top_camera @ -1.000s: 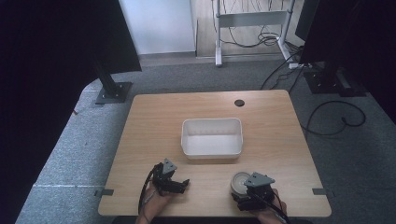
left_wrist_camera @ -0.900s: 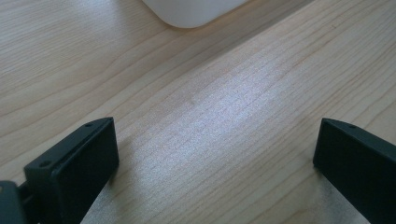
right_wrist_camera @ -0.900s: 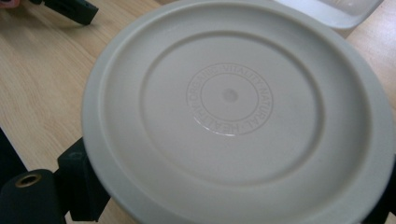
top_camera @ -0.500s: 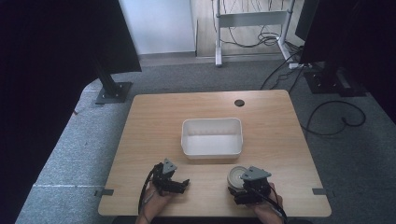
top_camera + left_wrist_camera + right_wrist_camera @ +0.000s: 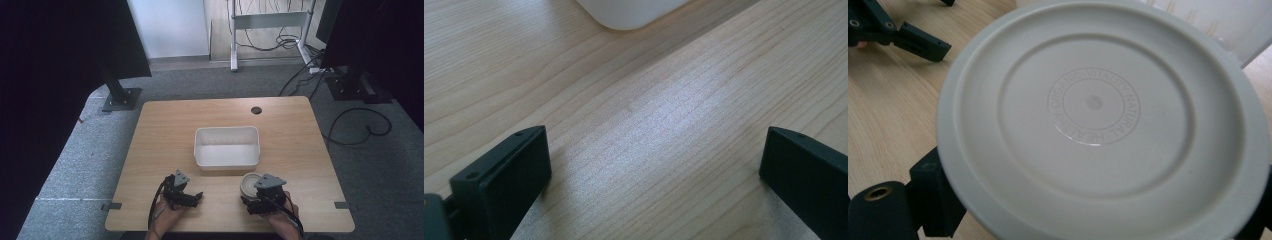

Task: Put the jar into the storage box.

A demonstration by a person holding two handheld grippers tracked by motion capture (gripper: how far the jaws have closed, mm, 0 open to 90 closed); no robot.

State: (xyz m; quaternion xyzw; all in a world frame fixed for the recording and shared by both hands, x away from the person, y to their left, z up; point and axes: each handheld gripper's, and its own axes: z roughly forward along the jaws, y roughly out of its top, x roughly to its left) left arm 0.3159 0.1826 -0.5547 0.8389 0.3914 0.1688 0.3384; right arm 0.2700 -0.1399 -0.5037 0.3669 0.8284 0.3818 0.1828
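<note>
Right hand-held gripper (image 5: 251,199) clamping round grey lid (image 5: 1098,120), beside white bin (image 5: 227,146)

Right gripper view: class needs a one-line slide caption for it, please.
Round grey lid held between the right tongs above the wooden table, white bin just behind.

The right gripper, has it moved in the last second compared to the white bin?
Yes. In the high view the right gripper has crept away from the table's near edge toward the white bin, carrying the round grey lid with it.
</note>
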